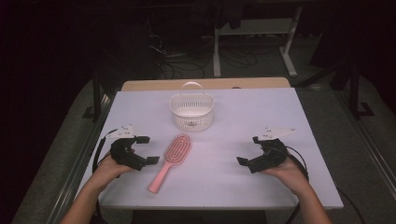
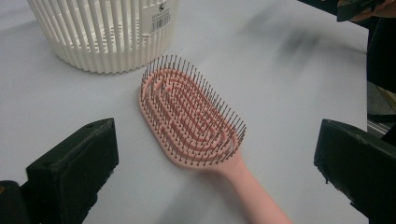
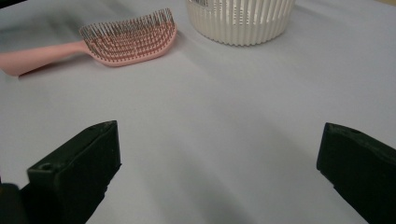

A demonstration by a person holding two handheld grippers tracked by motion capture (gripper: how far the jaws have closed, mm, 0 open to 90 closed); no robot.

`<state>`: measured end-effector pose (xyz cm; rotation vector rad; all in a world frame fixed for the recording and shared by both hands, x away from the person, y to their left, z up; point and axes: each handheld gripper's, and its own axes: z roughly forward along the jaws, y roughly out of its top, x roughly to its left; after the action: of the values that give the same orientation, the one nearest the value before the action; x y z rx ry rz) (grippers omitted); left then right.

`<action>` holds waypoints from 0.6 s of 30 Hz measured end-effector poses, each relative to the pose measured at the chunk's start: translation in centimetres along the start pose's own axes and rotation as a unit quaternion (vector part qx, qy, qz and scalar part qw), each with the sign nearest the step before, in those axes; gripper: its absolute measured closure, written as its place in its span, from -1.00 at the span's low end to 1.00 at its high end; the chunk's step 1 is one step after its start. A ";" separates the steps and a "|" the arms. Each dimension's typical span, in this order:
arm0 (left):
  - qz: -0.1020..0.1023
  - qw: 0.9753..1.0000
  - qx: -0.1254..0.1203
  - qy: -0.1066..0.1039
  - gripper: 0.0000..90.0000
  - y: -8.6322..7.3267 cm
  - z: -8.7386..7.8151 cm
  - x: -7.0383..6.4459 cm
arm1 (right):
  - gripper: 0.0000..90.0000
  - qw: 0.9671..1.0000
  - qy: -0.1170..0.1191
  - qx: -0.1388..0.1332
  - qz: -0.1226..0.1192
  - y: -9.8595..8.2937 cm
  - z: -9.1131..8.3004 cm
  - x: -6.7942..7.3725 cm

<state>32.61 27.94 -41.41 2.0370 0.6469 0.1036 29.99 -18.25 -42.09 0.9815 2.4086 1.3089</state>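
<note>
The pink plastic paddle hairbrush (image 1: pixel 172 158) lay bristles-up on the white desk (image 1: pixel 233 182), its long axis running from the head at about 1 o'clock down to the handle at 7 o'clock. The left gripper (image 1: pixel 142 150) sat just beside it at 9 o'clock, fingers spread wide and holding nothing. The right gripper (image 1: pixel 248 150), equally wide open and empty, rested well apart at 3 o'clock, so the left hand was nearer. The white slatted plastic basket (image 1: pixel 192 112) stood near the brush head at 12 o'clock, with bare desk on the right.
</note>
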 end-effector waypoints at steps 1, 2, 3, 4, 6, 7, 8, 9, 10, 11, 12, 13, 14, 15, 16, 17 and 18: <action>0.000 1.000 0.000 0.000 -1.00 0.0 0.0 0.0 | -1.00 1.000 0.000 0.000 0.000 0.0 0.0 0.0; -0.001 1.000 0.003 0.000 -1.00 0.0 0.0 0.0 | -1.00 1.000 0.001 0.000 0.000 0.0 0.0 0.0; -0.001 1.000 0.004 0.001 -1.00 0.0 0.1 0.0 | -1.00 1.000 0.001 0.001 0.000 0.0 0.0 0.0; -0.002 1.000 0.004 0.001 -1.00 0.0 0.1 0.0 | -1.00 1.000 0.001 0.002 0.001 0.0 0.0 0.0; -0.005 1.000 0.004 0.000 -1.00 0.0 0.1 0.0 | -1.00 1.000 0.000 0.002 0.001 0.0 0.1 0.0; -0.005 1.000 0.004 0.000 -1.00 0.1 0.1 0.0 | -1.00 1.000 -0.001 0.002 0.003 0.0 0.0 -0.1; -0.006 1.000 0.003 0.000 -1.00 0.1 0.1 0.0 | -1.00 1.000 -0.001 0.000 0.003 0.0 0.0 -0.1; -0.006 1.000 0.001 0.000 -1.00 0.2 0.1 0.0 | -1.00 1.000 0.000 -0.001 0.004 0.0 0.0 -0.2; -0.006 1.000 0.001 0.000 -1.00 0.2 0.2 0.1 | -1.00 1.000 0.000 -0.002 0.004 -0.1 -0.1 -0.2; -0.007 1.000 0.002 0.001 -1.00 0.2 0.2 0.1 | -1.00 1.000 0.001 -0.003 0.004 -0.1 -0.1 -0.2; -0.007 1.000 0.002 0.001 -1.00 0.2 0.2 0.1 | -1.00 1.000 0.001 -0.004 0.006 -0.1 -0.1 -0.3; -0.007 1.000 0.003 0.002 -1.00 0.2 0.2 0.1 | -1.00 1.000 0.001 -0.004 0.006 -0.1 -0.1 -0.3; -0.008 1.000 0.003 0.003 -1.00 0.2 0.2 0.2 | -1.00 1.000 0.002 -0.006 0.007 -0.1 -0.1 -0.4; -0.008 1.000 0.003 0.003 -1.00 0.2 0.2 0.2 | -1.00 1.000 0.002 -0.006 0.007 -0.1 -0.1 -0.4; -0.008 1.000 0.007 0.004 -1.00 0.2 0.2 0.1 | -1.00 1.000 0.002 -0.005 0.007 -0.1 -0.1 -0.4; -0.008 1.000 0.009 0.005 -1.00 0.3 0.3 0.1 | -1.00 1.000 0.002 -0.005 0.007 0.0 -0.1 -0.5; -0.009 1.000 0.009 0.004 -1.00 0.3 0.3 0.1 | -1.00 1.000 0.001 -0.006 0.007 -0.1 -0.1 -0.4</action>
<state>32.89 27.67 -41.33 2.0478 0.6730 0.0963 30.26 -18.62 -42.13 0.9961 2.3979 1.3274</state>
